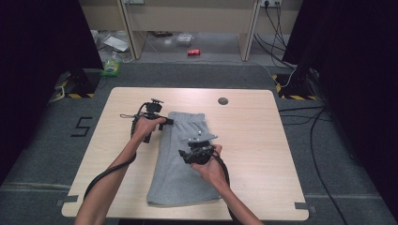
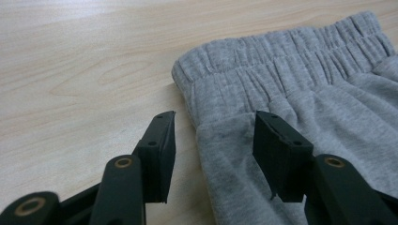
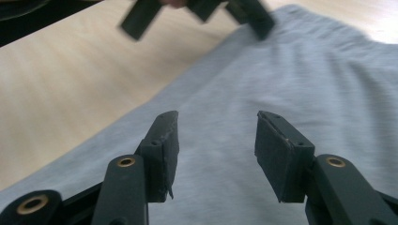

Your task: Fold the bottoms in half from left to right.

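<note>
Folding these grey shorts [image 1: 180, 159] turns on their long axis running away from you, waistband corner straddled by your spread left gripper [image 2: 213, 140], right gripper [image 3: 216, 145] spread over mid-cloth

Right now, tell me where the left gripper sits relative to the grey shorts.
In the high view, the left gripper sits at the left end of the waistband of the grey shorts, mid-table. Its own view shows the open jaws straddling the shorts' side edge.
</note>
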The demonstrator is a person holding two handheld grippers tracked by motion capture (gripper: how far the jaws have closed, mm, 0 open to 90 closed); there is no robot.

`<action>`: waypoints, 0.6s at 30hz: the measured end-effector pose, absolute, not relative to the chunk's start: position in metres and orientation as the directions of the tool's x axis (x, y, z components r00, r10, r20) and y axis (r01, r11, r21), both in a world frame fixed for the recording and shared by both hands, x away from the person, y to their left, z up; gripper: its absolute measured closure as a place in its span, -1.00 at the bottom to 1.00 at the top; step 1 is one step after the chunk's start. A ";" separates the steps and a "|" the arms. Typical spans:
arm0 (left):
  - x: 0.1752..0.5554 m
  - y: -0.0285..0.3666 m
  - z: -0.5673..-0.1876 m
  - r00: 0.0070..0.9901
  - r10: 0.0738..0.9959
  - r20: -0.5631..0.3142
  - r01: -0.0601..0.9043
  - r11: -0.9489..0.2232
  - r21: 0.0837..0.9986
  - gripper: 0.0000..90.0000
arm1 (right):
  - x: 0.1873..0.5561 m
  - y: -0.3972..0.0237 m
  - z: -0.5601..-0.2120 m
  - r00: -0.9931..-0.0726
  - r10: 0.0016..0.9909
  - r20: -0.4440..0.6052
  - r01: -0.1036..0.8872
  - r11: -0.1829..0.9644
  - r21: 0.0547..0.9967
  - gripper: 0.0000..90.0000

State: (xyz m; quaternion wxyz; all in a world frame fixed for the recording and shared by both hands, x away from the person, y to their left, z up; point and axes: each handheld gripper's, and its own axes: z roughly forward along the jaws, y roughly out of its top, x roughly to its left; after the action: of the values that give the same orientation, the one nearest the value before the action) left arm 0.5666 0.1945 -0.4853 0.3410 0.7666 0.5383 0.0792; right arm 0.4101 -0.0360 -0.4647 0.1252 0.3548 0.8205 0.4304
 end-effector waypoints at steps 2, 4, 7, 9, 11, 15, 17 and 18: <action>0.566 0.196 -0.485 0.408 0.879 -0.248 0.769 -0.184 0.613 0.09 | 0.419 -0.043 -0.463 -0.699 0.708 0.100 0.485 0.367 0.794 0.11; 0.566 0.197 -0.486 0.408 0.879 -0.246 0.769 -0.185 0.612 0.09 | 0.428 -0.049 -0.464 -0.682 0.724 0.100 0.494 0.357 0.793 0.10; 0.565 0.198 -0.485 0.412 0.877 -0.247 0.768 -0.188 0.613 0.08 | 0.440 -0.057 -0.465 -0.662 0.741 0.111 0.512 0.339 0.789 0.10; 0.565 0.198 -0.485 0.410 0.878 -0.248 0.769 -0.186 0.612 0.07 | 0.446 -0.062 -0.464 -0.647 0.752 0.124 0.523 0.320 0.790 0.09; 0.566 0.199 -0.485 0.406 0.878 -0.251 0.770 -0.181 0.611 0.06 | 0.452 -0.067 -0.463 -0.634 0.764 0.124 0.529 0.311 0.789 0.08; 0.566 0.199 -0.487 0.407 0.877 -0.256 0.773 -0.181 0.608 0.05 | 0.463 -0.076 -0.463 -0.612 0.781 0.128 0.543 0.296 0.786 0.07; 0.566 0.199 -0.486 0.409 0.876 -0.254 0.773 -0.185 0.607 0.05 | 0.469 -0.080 -0.465 -0.601 0.789 0.128 0.551 0.292 0.782 0.07; 0.566 0.199 -0.486 0.409 0.876 -0.255 0.771 -0.183 0.609 0.05 | 0.471 -0.082 -0.465 -0.594 0.794 0.131 0.556 0.288 0.780 0.06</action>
State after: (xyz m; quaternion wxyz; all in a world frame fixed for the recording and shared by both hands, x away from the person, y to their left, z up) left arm 0.5661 0.1985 -0.4859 0.3446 0.7655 0.5381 0.0759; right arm 0.4707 -0.0822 -0.4653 0.1428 0.4274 0.7896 0.4165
